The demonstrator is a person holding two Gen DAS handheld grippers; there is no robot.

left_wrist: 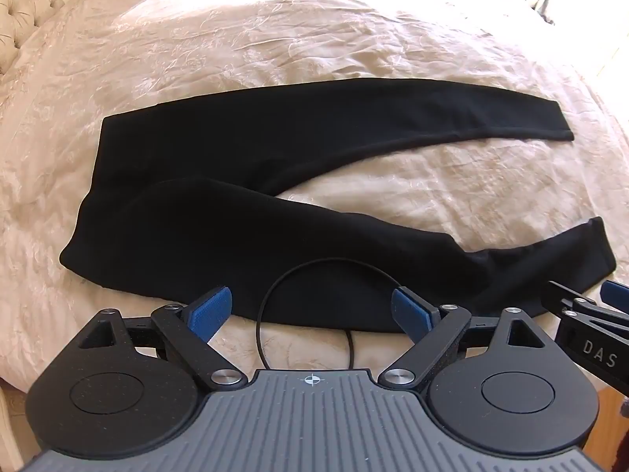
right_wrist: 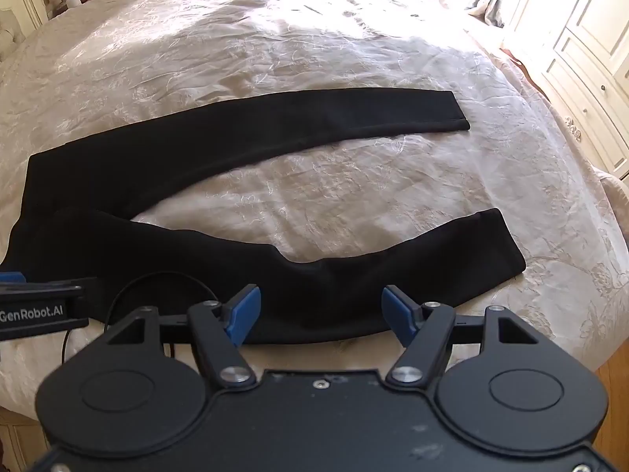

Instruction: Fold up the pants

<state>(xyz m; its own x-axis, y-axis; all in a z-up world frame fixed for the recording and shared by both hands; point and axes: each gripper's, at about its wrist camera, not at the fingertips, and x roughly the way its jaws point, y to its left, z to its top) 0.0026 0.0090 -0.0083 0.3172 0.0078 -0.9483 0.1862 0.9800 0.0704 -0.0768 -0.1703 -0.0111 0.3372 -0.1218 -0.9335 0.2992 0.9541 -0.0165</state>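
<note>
Black pants (left_wrist: 220,181) lie spread flat on the cream bedspread, waistband to the left, two legs splayed out to the right; they also show in the right wrist view (right_wrist: 243,133). My left gripper (left_wrist: 310,310) is open and empty, just above the near edge of the near leg. My right gripper (right_wrist: 320,308) is open and empty, over the near leg's near edge, further toward the cuff (right_wrist: 507,240). The right gripper's body shows at the right edge of the left wrist view (left_wrist: 582,314); the left gripper's body shows at the left edge of the right wrist view (right_wrist: 39,306).
A thin black cable (left_wrist: 267,306) loops over the near leg between the grippers. The bedspread (left_wrist: 314,39) is wrinkled. A tufted headboard (left_wrist: 23,11) is at far left. White cabinets (right_wrist: 589,59) stand past the bed's right side.
</note>
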